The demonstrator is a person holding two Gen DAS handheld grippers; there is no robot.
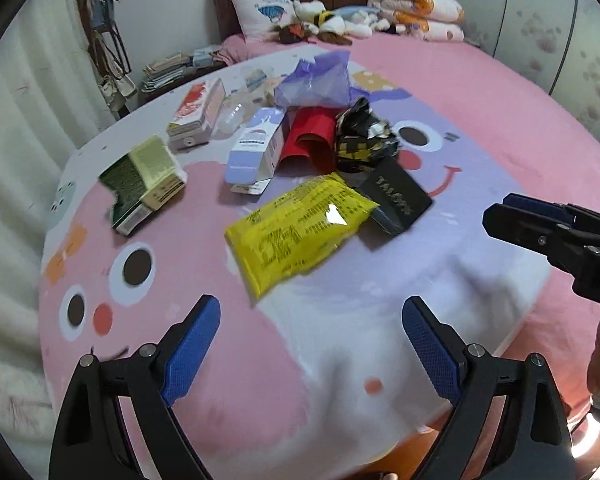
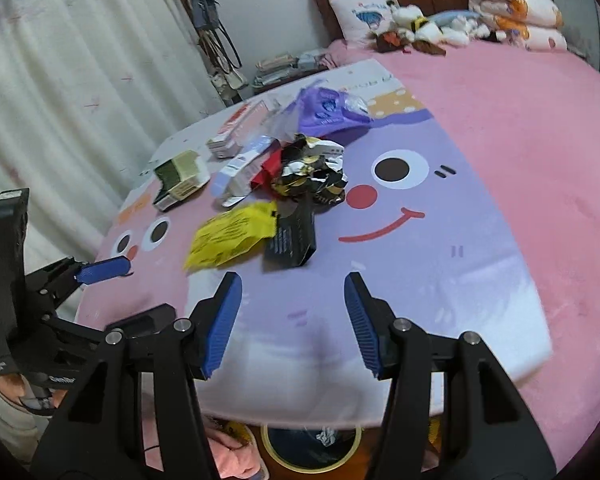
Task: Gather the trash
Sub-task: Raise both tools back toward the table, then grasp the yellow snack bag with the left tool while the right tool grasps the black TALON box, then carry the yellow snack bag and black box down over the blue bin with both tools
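Trash lies in a heap on the cartoon blanket: a yellow packet (image 1: 300, 228) (image 2: 232, 236), a black box (image 1: 396, 200) (image 2: 292, 236), a crumpled black-and-gold wrapper (image 1: 364, 136) (image 2: 312, 172), a red carton (image 1: 312, 136), a pale blue box (image 1: 256, 148) (image 2: 240, 168), a green box (image 1: 144, 180) (image 2: 180, 176), a red-and-white box (image 1: 196, 116) and a purple bag (image 1: 316, 80) (image 2: 328, 108). My left gripper (image 1: 312, 344) hangs open above the blanket, short of the yellow packet. My right gripper (image 2: 294, 320) is open too, empty, short of the black box.
Below the bed's front edge stands a bin with a yellow rim (image 2: 276, 454). A pillow (image 1: 260, 12), plush toys and a folded quilt (image 1: 416, 8) lie by the headboard. A coat rack (image 2: 204, 20), curtains and stacked books are on the left.
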